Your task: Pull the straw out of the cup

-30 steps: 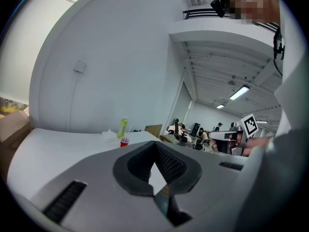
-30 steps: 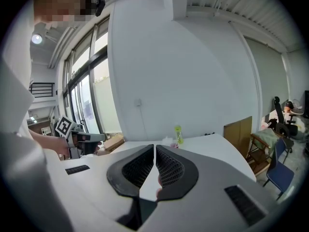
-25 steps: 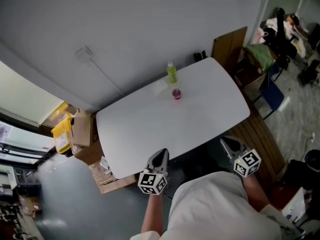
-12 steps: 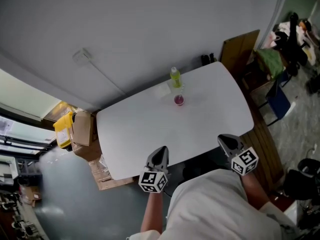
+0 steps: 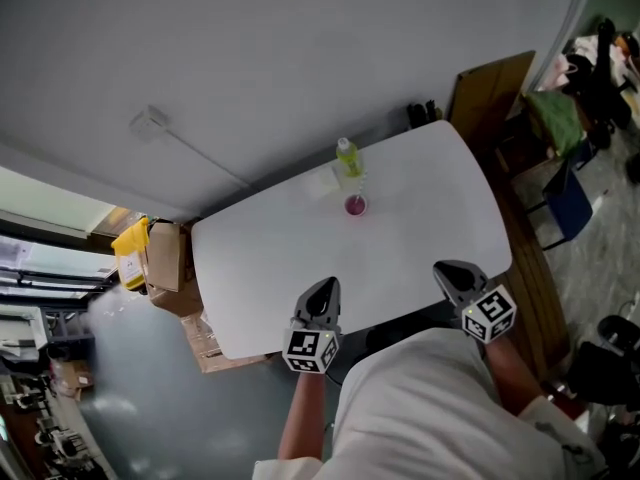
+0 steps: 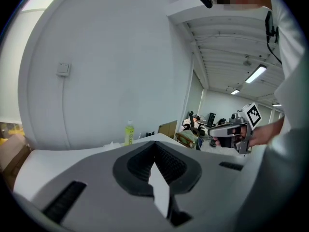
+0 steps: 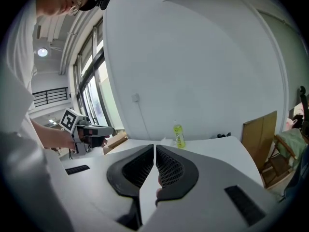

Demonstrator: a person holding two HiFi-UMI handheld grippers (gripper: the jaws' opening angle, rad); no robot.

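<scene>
A small cup (image 5: 355, 205) with pink contents stands on the white table (image 5: 260, 268), towards its far edge; its straw is too small to make out. Just behind it is a green bottle (image 5: 347, 156), also seen in the left gripper view (image 6: 129, 132) and the right gripper view (image 7: 179, 136). My left gripper (image 5: 322, 293) hangs over the table's near edge, jaws shut and empty. My right gripper (image 5: 452, 273) is at the near edge further right, jaws together with nothing between them. Both are well short of the cup.
A pale flat item (image 5: 322, 181) lies left of the bottle. Cardboard boxes (image 5: 165, 258) and a yellow bin (image 5: 130, 251) sit on the floor at the table's left end. A wooden board (image 5: 490, 93) leans at the right, with a blue chair (image 5: 565, 203) beyond.
Both grippers have moved forward from in front of the table to over its near edge. The cup and bottle have not moved.
</scene>
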